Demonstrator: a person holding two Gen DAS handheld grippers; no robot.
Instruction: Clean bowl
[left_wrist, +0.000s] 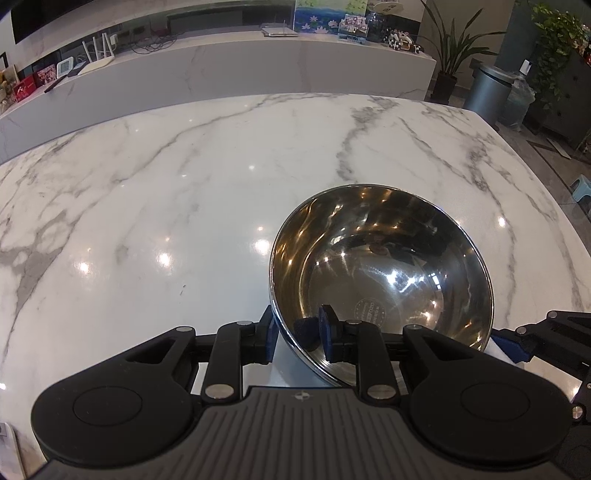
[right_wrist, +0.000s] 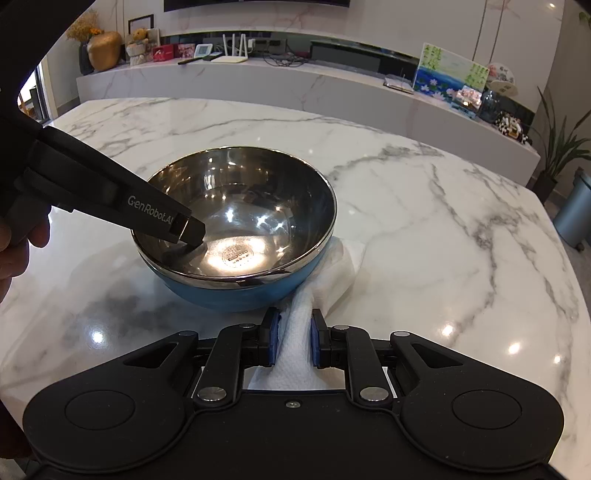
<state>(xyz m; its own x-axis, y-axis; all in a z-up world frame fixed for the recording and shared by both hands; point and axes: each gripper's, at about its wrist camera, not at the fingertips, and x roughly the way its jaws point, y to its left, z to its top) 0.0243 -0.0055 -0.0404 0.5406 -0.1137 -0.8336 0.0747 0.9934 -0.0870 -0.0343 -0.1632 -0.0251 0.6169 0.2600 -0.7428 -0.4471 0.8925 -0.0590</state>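
A steel bowl (left_wrist: 388, 258) with a blue outside (right_wrist: 236, 295) stands on the white marble table (right_wrist: 443, 240). My left gripper (left_wrist: 299, 332) straddles the bowl's near rim, one pad outside and one pad inside against the wall. From the right wrist view, the left gripper (right_wrist: 184, 236) comes in from the left and dips one finger into the bowl. My right gripper (right_wrist: 293, 336) is shut on a white paper towel (right_wrist: 332, 266). The towel lies bunched against the bowl's right side. The inside of the bowl looks shiny and holds nothing.
A person's hand (right_wrist: 18, 243) holds the left gripper at the left edge. Beyond the table runs a long marble counter (right_wrist: 258, 85) with a router, boxes, a painting and trinkets. A grey bin (left_wrist: 487, 92) and potted plants stand at the far right.
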